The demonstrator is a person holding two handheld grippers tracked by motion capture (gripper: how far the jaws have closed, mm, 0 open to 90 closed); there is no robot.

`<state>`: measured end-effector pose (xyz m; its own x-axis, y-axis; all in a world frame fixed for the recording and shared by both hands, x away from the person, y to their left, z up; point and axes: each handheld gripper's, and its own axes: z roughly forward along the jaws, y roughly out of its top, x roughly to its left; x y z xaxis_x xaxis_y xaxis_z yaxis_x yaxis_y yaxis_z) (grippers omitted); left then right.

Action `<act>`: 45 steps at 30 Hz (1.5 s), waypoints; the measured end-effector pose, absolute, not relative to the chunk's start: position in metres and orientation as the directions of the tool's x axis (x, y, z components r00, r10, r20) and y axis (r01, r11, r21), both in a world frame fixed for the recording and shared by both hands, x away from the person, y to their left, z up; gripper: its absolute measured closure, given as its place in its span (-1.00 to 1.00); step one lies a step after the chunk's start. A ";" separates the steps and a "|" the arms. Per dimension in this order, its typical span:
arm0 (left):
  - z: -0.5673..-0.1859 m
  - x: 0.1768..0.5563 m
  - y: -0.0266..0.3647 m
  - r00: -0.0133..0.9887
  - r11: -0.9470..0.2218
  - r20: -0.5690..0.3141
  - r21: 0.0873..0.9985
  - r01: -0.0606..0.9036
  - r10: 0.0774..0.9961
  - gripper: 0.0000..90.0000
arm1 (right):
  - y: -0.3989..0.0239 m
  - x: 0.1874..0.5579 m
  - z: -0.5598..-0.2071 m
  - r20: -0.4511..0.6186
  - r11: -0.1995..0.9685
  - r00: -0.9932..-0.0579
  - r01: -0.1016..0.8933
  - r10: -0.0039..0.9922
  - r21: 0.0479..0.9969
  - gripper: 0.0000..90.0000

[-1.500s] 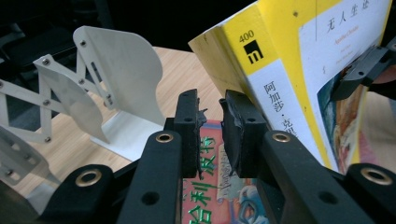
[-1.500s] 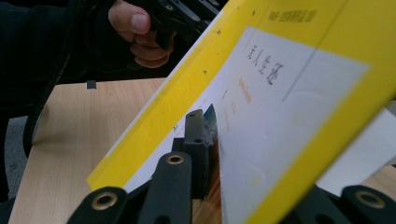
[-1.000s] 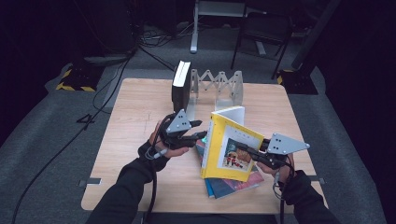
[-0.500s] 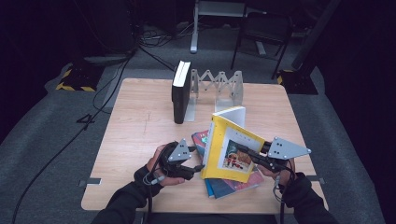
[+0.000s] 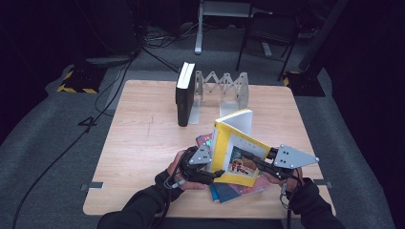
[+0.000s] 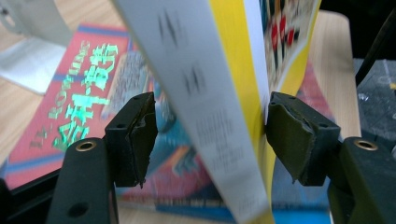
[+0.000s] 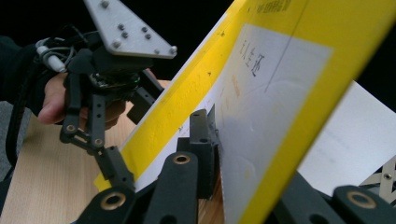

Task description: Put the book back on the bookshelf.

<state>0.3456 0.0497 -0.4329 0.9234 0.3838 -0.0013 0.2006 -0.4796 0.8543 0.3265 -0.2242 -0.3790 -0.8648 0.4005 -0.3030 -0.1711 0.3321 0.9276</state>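
Back of the wooden counter [image 5: 143,138] there's a black book [image 5: 184,95] standing upright, leaning right up against a grey zigzag metal rack [image 5: 224,90]. Behind that, a chair [image 5: 270,36] on grey carpet, cables [image 5: 119,81] trailing around, and a yellow-black striped block [image 5: 76,81] off left.

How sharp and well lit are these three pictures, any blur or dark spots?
High view: the table is evenly lit, the room around it nearly black, and the picture is soft. Left gripper view: the yellow book close to the lens is blurred and the red book behind it is hazy. Right gripper view: the yellow book is bright against a black background, its near edge out of focus.
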 end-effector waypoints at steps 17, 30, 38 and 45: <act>-0.422 0.341 0.040 0.908 -0.448 0.119 0.890 0.082 0.401 0.64 | -0.231 0.323 -0.367 -0.359 0.360 -0.825 -0.205 0.437 0.910 0.76; -0.423 0.351 0.045 0.899 -0.462 0.153 0.885 0.061 0.411 0.66 | -0.255 0.324 -0.365 -0.362 0.342 -0.732 -0.185 0.578 0.921 0.49; -0.425 0.353 0.046 0.902 -0.437 0.120 0.896 0.082 0.414 0.66 | -0.275 0.352 -0.386 -0.198 0.294 -0.727 0.005 0.658 0.956 -0.03; -0.426 0.353 0.046 0.905 -0.420 0.103 0.903 0.089 0.412 0.63 | -0.255 0.361 -0.404 -0.171 0.347 -0.793 0.054 0.585 0.936 -0.05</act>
<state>0.3526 0.0462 -0.4263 0.9053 0.4121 0.1031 0.0885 -0.4204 0.9030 0.3608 -0.2548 -0.4042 -0.7929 0.5850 -0.1708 0.0544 0.3472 0.9362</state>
